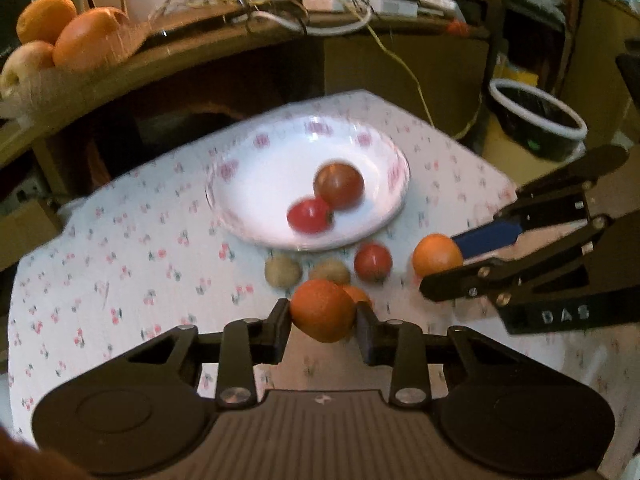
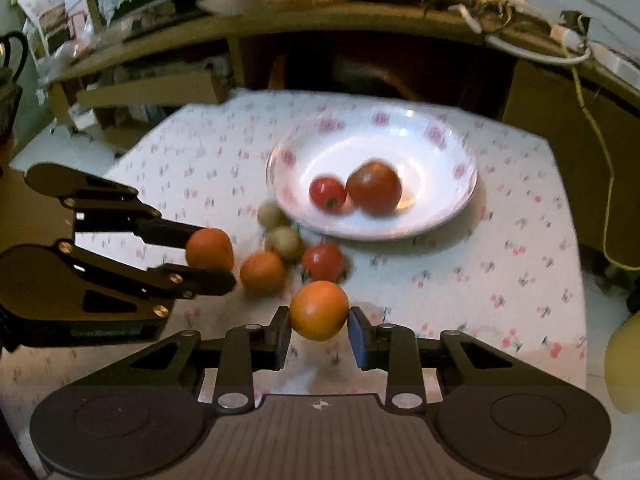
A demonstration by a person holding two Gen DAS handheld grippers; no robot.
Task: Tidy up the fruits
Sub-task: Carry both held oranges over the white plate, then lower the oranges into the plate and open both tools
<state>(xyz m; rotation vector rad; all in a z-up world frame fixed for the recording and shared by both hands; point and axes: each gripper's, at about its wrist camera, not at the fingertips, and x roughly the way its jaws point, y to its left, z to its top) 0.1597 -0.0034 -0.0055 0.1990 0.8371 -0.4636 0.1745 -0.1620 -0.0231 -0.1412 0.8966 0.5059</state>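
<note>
From my left wrist camera, my left gripper (image 1: 323,320) has its fingers clamped on an orange (image 1: 322,309), held just above the cloth (image 1: 120,240) on the near side of the plate (image 1: 248,176). Another orange (image 1: 360,294) peeks out right behind it. Two tomatoes lie in the plate, a dark one (image 1: 339,185) touching a red one (image 1: 309,215). Just in front of the plate sit two kiwis (image 1: 283,271) and a third tomato (image 1: 373,261). To the right of the plate my right gripper (image 1: 440,262) is squeezing a second orange (image 1: 437,255). From my right wrist camera, my right gripper (image 2: 319,322) has its fingers clamped on its orange (image 2: 319,310), in the air near the plate (image 2: 440,136). To the left of the plate my left gripper (image 2: 212,258) pinches its orange (image 2: 209,249). A loose orange (image 2: 262,273), the kiwis (image 2: 285,243) and a tomato (image 2: 323,262) lie close below the plate's rim. Both tomatoes (image 2: 374,187) lie inside the plate.
</note>
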